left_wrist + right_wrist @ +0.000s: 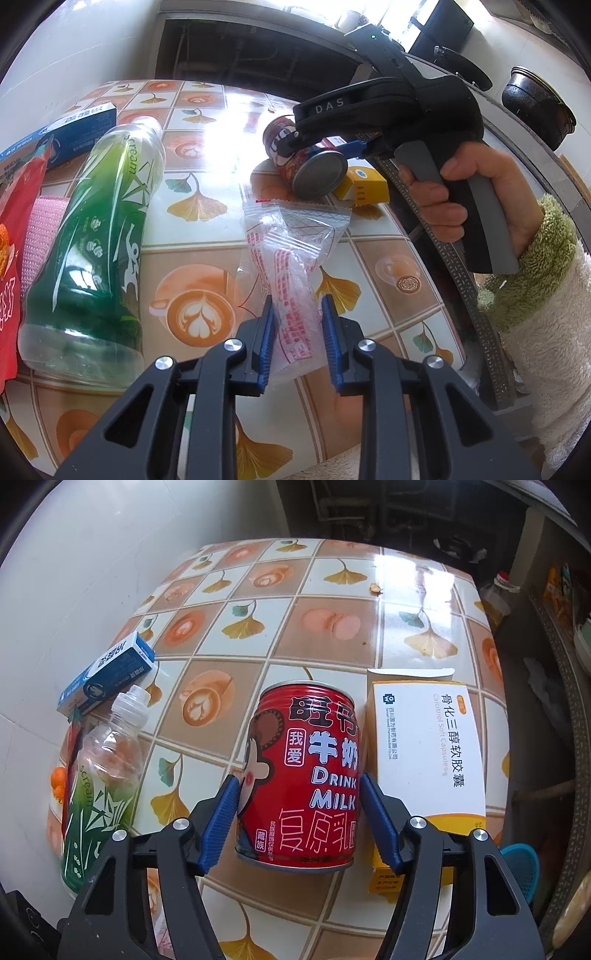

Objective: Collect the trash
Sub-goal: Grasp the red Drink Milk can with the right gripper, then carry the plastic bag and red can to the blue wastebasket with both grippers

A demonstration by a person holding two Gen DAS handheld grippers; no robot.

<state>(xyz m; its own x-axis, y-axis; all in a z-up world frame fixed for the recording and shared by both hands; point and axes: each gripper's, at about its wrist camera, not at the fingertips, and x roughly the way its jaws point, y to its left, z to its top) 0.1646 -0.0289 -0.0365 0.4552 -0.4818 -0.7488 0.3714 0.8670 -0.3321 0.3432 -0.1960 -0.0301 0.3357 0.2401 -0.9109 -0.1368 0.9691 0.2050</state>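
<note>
Right wrist view: a red can [301,775] lies on its side between the blue pads of the right claw [299,823]. The pads stand slightly apart from its wall on both sides, so the claw is released around it. The label reads "DRINK MILK" in white under Chinese characters, beside a cartoon face. Just right of the can lies a white and yellow box [424,753] printed "Calcitriol Soft Capsules". To the left lies a clear bottle [103,786] with a green label reading "scream", and beyond it a blue and white carton [107,672].

In the left wrist view the left claw [297,332] is clenched on a clear plastic bag [291,258] printed with small red text; the bag rises from the pads over the desk. The right tool's black body bears "DAS", and a hand [461,199] in a fluffy green and white sleeve grips its grey handle.

The desk [332,627] carries a glossy cloth of brown and cream squares with ginkgo leaves and latte cups. A white wall stands at left, dark shelving behind.
</note>
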